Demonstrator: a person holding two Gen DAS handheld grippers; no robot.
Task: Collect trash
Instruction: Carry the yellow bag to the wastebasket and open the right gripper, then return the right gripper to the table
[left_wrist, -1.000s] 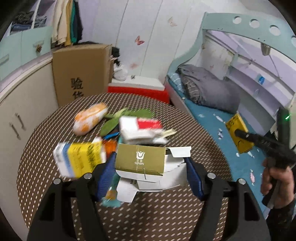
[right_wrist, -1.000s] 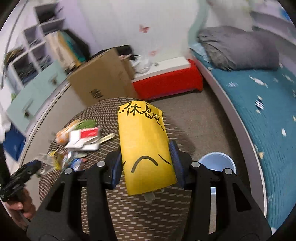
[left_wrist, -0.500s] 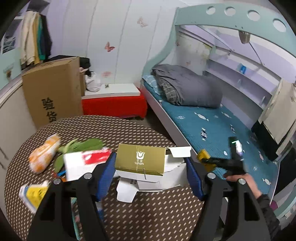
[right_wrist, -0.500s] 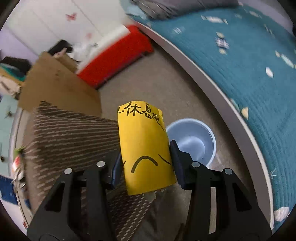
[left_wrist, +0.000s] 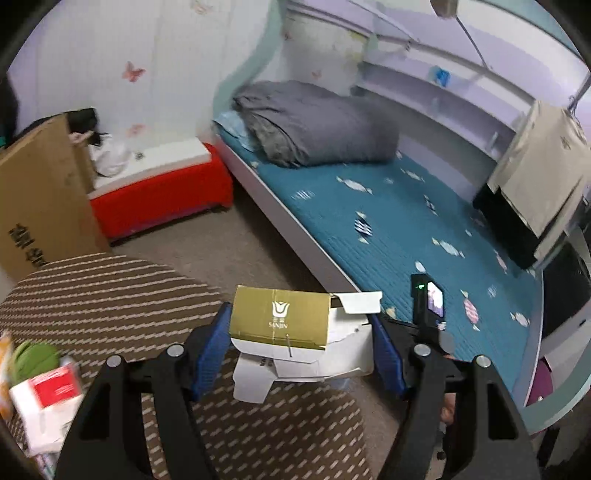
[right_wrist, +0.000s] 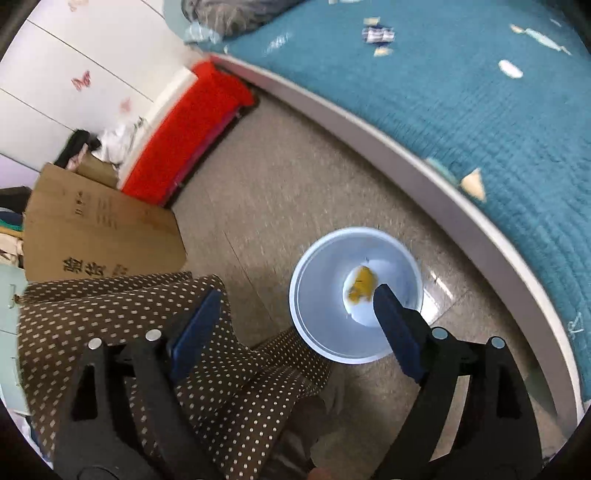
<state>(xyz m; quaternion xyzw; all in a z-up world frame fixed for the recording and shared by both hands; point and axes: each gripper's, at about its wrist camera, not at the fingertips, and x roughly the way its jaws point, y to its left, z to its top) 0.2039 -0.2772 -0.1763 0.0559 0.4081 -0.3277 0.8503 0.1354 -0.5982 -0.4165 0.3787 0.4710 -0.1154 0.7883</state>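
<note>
The left gripper (left_wrist: 301, 339) is clamped on a crushed gold and white carton (left_wrist: 295, 332), its blue pads pressing the box from both sides, with white flaps hanging out below and to the right of the gold face. Beneath this gripper lies the round table (left_wrist: 110, 291) with its brown patterned cloth; far to its lower left, at the table's edge, sit a white and red packet (left_wrist: 48, 391) and something green (left_wrist: 35, 360), both blurred. Ahead of the gripper are a bed with a teal cover (left_wrist: 388, 221) and a grey rolled quilt (left_wrist: 314, 123); to the front left stand a red bench (left_wrist: 162, 192) and a big cardboard box (left_wrist: 37, 192). The right gripper (right_wrist: 295, 304) is spread wide and holds nothing. It hangs over the floor just past the table edge, where the dotted cloth (right_wrist: 110, 314) drapes down below its left finger. Directly under and ahead of its right finger stands a pale blue bin (right_wrist: 317, 295) on the floor, and a yellow wrapper (right_wrist: 360, 282) lies at the bottom of it, partly hidden by that fingertip. The bin sits between the table and the bed frame, close to both.
</note>
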